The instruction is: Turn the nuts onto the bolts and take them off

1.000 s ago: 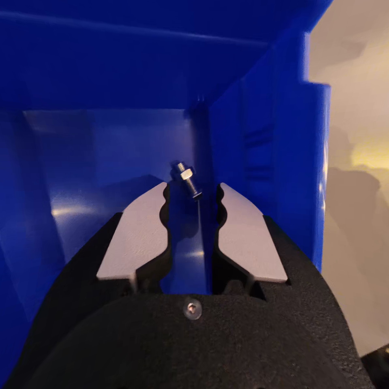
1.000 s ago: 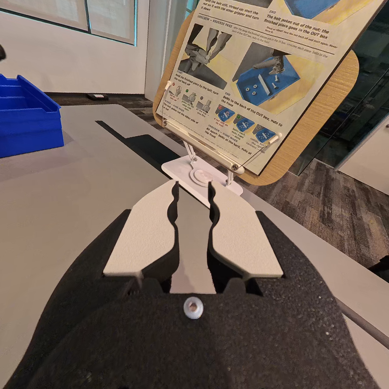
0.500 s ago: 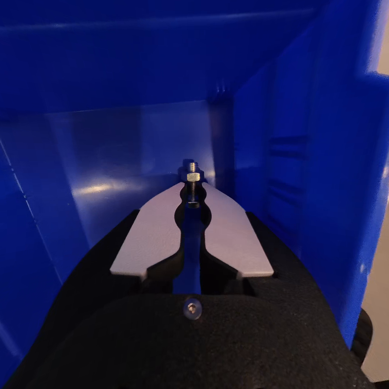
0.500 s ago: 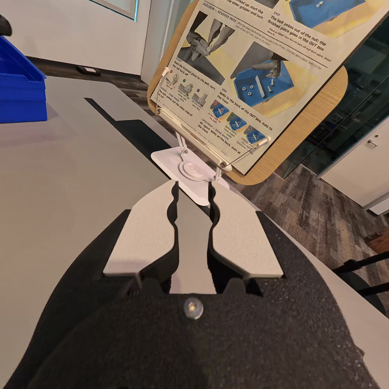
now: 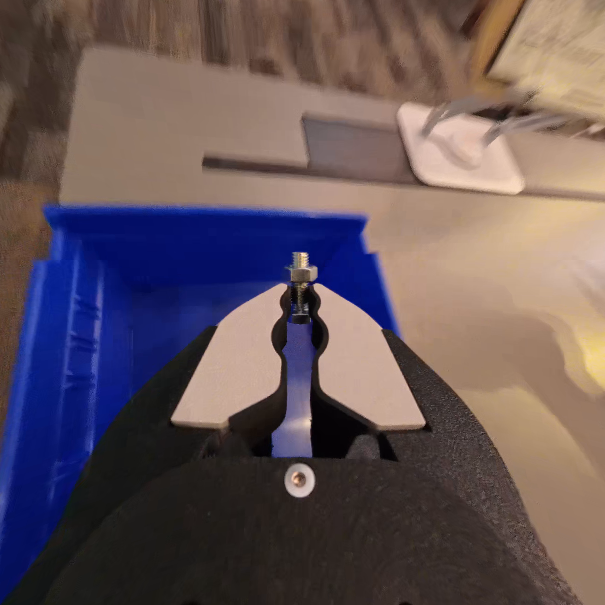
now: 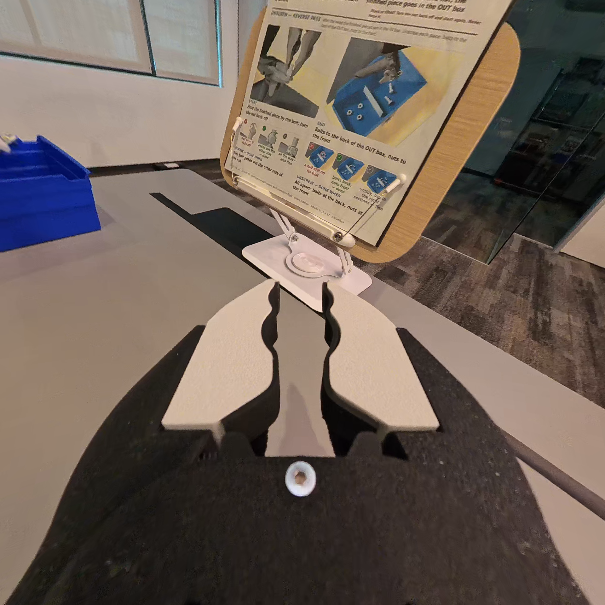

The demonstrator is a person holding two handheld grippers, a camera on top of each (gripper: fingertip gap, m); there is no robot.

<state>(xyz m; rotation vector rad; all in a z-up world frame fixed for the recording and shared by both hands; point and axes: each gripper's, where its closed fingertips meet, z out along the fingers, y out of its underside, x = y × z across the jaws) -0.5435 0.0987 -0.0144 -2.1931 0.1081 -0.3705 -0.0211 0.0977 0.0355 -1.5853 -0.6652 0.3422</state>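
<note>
My left gripper (image 5: 300, 288) is shut on a small steel bolt (image 5: 299, 299). The bolt's threaded end points away from me, and a hex nut (image 5: 301, 273) sits on it just past the fingertips. I hold it lifted above the blue bin (image 5: 98, 294), whose inside shows below and to the left. My right gripper (image 6: 300, 286) is open and empty, low over the grey table (image 6: 98, 327). The left gripper's tip with the bolt shows faintly at the far left edge of the right wrist view (image 6: 6, 141).
The blue bin also shows at the left in the right wrist view (image 6: 45, 203). An instruction sheet on a wooden board (image 6: 360, 114) stands on a white stand (image 6: 307, 265) at the table's far edge, just beyond my right fingertips. A dark recess (image 6: 222, 226) runs across the table. The gap from one gripper's tips to the other's is roughly 55 cm.
My left gripper closed on the bolt with its nut on the bin floor, then lifted it up out of the bin. My right gripper stayed open and shifted only slightly.
</note>
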